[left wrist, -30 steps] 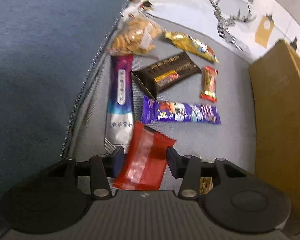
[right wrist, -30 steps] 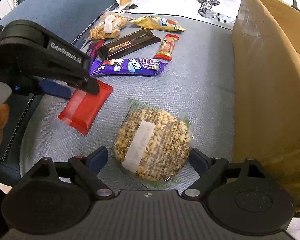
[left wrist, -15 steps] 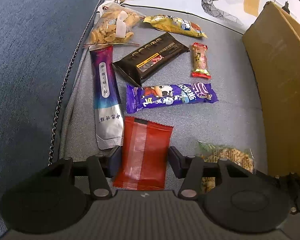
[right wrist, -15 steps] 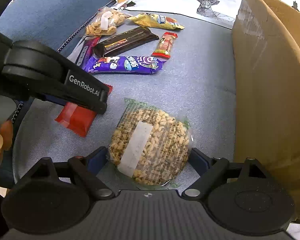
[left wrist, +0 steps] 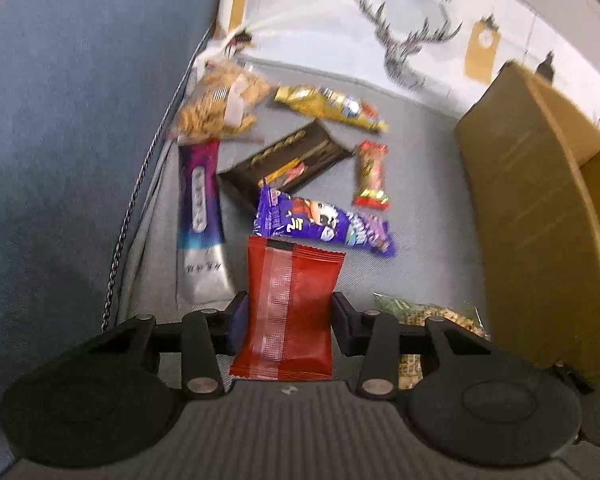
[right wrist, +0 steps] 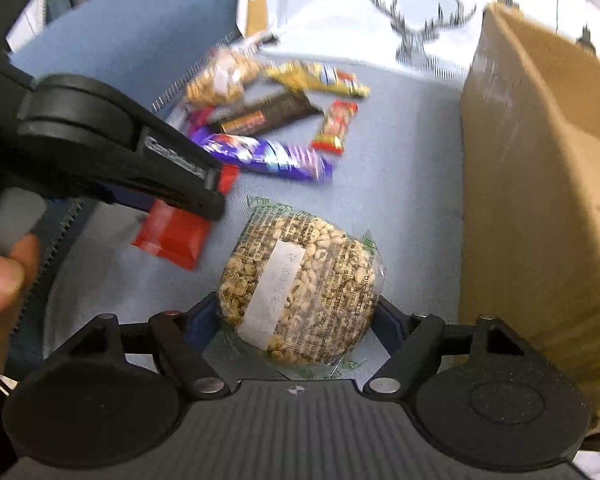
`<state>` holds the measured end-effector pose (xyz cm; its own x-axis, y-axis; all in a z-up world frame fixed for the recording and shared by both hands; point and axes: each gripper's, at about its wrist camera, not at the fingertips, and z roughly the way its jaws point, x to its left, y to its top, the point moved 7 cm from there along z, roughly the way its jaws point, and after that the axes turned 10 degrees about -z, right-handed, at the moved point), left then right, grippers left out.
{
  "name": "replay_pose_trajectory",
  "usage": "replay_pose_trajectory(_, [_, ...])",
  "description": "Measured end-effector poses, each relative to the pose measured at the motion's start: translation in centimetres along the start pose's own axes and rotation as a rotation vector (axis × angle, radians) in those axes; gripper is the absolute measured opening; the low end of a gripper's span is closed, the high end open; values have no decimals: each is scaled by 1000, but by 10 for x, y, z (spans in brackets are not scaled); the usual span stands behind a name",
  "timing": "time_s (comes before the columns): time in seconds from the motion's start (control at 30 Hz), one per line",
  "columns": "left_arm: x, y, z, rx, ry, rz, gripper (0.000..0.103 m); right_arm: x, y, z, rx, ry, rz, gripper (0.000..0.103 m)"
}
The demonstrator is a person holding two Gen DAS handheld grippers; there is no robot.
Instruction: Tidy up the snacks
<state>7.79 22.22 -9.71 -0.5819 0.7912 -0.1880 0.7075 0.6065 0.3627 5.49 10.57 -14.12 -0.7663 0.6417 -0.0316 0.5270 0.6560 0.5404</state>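
Note:
A red snack packet (left wrist: 292, 304) stands between the pads of my left gripper (left wrist: 286, 316). Its jaws are closing and both pads press the packet's sides. From the right wrist view the same red packet (right wrist: 172, 236) hangs tilted under the left gripper's black body (right wrist: 120, 148), which a hand holds. My right gripper (right wrist: 294, 320) has a clear bag of peanuts (right wrist: 300, 284) between its pads; its jaws are closing too and touch both sides of the bag. A brown cardboard box (right wrist: 532, 160) stands open just right of both grippers.
On the grey cushion (left wrist: 420, 200) beyond lie a purple bar (left wrist: 324, 228), a black bar (left wrist: 288, 160), a long purple-and-silver sachet (left wrist: 200, 216), a small red-gold bar (left wrist: 372, 176), a yellow packet (left wrist: 328, 106) and a bag of crackers (left wrist: 220, 108). A blue sofa back (left wrist: 60, 120) rises at left.
Both pairs of jaws have narrowed onto their packets. The red packet now stands straighter between the left pads, and the peanut bag fills the right jaws. Both views have tilted slightly.

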Motion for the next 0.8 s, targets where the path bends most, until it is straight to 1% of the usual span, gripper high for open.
replay_pose_trajectory(0.27, [1,11,-25,-113,-54,-39,47,-15,15,-39,-146,31,41,80])
replay_pose_trajectory(0.43, [3,17,-31,-156,-69,-73,47,-22,21,-56,-220,55,57,80])
replay_pose_trajectory(0.67, [0,20,-36,-185,-98,-94,47,-25,32,-79,-318,58,28,80])
replay_pose_trajectory(0.8, [-4,20,-34,-186,-103,-90,47,-26,34,-85,-336,58,19,80])
